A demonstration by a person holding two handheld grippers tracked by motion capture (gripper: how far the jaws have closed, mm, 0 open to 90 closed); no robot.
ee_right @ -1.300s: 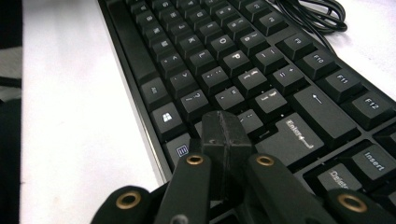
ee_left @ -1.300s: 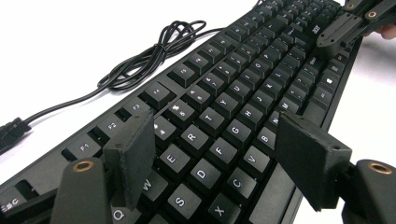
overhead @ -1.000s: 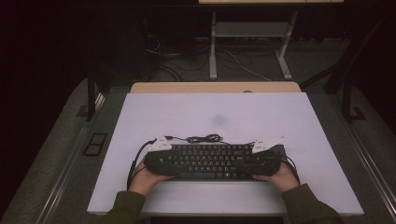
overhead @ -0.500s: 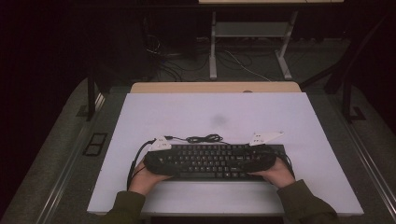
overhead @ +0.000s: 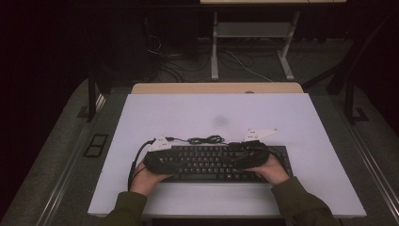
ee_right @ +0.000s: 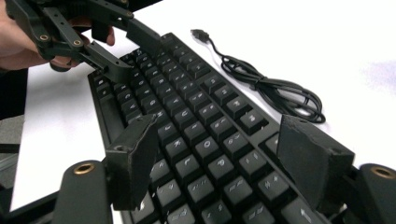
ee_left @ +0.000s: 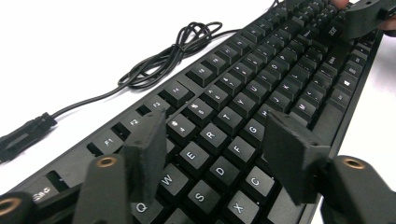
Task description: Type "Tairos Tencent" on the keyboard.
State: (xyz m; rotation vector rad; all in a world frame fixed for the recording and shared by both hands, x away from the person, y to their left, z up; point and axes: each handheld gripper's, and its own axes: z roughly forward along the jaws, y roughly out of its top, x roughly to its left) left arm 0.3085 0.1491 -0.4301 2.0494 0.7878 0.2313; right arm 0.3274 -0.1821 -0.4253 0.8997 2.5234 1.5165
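A black keyboard (overhead: 211,164) lies flat near the front of the white table (overhead: 211,113). Its cable (overhead: 206,139) is coiled just behind it. My left gripper (overhead: 162,157) hovers over the keyboard's left end. In the left gripper view its fingertips (ee_left: 217,154) stand apart above the letter keys (ee_left: 219,135), and its jaws have just been closing with nothing pinched. My right gripper (overhead: 244,154) is over the keyboard's right part. In the right gripper view its jaws (ee_right: 223,158) have just been opening and straddle the keys (ee_right: 205,121) without holding anything.
The cable's coil (ee_right: 275,91) and USB plug (ee_right: 201,33) rest on the bare white surface behind the keyboard. A wooden strip (overhead: 216,88) borders the table's far edge. Beyond it are a dark floor, metal stand legs (overhead: 214,47) and loose wires.
My right hand has slid a little to the left along the keyboard, leaving its right end uncovered. The left hand and the keyboard have stayed put.
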